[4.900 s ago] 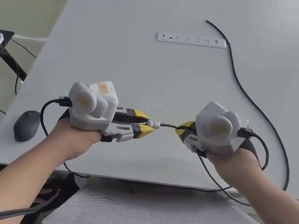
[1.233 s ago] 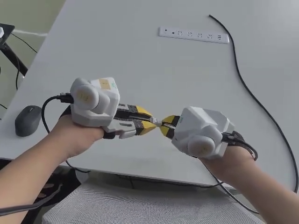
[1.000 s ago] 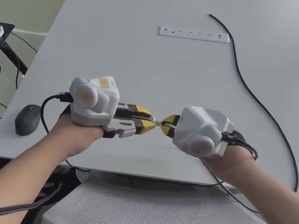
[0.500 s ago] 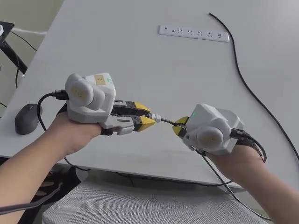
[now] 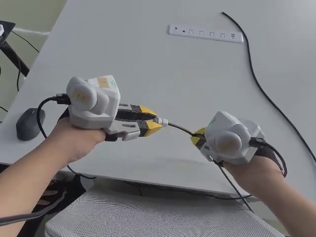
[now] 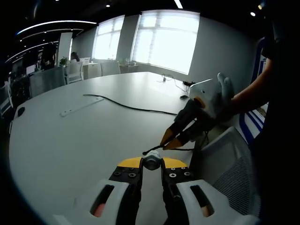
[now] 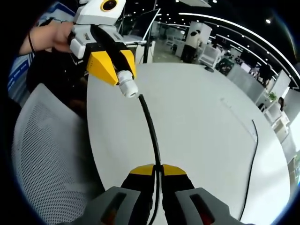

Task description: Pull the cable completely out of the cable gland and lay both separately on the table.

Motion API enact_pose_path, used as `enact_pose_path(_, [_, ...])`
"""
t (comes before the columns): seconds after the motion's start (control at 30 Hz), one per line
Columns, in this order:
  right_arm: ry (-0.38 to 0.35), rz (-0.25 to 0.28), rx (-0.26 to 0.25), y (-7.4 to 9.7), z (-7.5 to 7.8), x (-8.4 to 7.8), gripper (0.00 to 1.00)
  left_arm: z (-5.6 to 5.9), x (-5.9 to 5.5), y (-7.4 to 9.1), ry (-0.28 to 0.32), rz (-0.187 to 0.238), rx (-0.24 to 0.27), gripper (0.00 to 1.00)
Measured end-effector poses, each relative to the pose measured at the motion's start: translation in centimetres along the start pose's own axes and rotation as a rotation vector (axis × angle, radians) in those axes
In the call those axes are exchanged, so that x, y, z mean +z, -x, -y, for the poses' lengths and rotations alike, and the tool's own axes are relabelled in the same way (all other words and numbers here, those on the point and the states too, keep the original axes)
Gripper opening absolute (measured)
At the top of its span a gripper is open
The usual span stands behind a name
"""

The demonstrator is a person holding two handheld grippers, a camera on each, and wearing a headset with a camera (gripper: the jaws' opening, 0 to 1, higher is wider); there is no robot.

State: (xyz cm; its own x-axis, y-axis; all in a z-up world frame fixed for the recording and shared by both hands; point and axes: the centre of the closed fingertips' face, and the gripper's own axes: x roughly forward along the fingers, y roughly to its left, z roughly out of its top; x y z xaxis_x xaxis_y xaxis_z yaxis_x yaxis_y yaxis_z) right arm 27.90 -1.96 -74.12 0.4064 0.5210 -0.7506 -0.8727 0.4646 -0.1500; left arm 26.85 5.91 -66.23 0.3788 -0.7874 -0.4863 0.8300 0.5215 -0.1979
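Clamping gland [image 5: 162, 121] with left gripper [image 5: 152, 124] | clamping cable [image 5: 180, 129] with right gripper [image 5: 198, 140] | holding both over table [image 5: 148, 59], cable in gland

right gripper [image 5: 198, 140]: drawn away from left gripper [image 5: 152, 123], tips no longer close | thin black cable [image 5: 180, 130]: longer stretch bared beyond small white plastic cable gland [image 5: 162, 122]

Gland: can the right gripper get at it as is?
Probably not: the right gripper is shut on the cable, and the left gripper clamps the gland, leaving just its tip exposed.
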Motion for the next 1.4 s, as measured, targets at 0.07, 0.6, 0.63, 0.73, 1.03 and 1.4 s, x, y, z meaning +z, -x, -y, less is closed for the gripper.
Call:
enact_pose_path(0.07, [-0.011,-0.006,-0.001,-0.1,0.1,-0.4,0.0,0.1,0.0,0.0,0.001,-0.001,-0.002,0.15])
enact_pose_path(0.6, [-0.022,-0.009,-0.011,0.3,0.5,-0.3,0.0,0.7,-0.9,-0.6,0.006,-0.014,-0.017,0.15])
enact_pose_path(0.63, [-0.02,-0.008,-0.013,0.4,0.7,-0.2,0.0,0.7,-1.1,-0.7,0.009,-0.013,-0.019,0.15])
enact_pose_path(0.73, [-0.021,-0.007,-0.016,0.4,1.1,0.2,0.0,0.7,-1.6,-0.8,0.017,-0.014,-0.02,0.15])
enact_pose_path(1.03, [-0.006,0.004,-0.017,-0.4,2.1,2.7,0.0,0.3,-2.3,-0.7,0.055,0.024,-0.021,0.16])
enact_pose_path(1.4, [0.035,0.001,-0.013,-3.1,3.2,6.3,0.0,-1.5,-3.8,-0.1,0.063,0.053,-0.005,0.16])
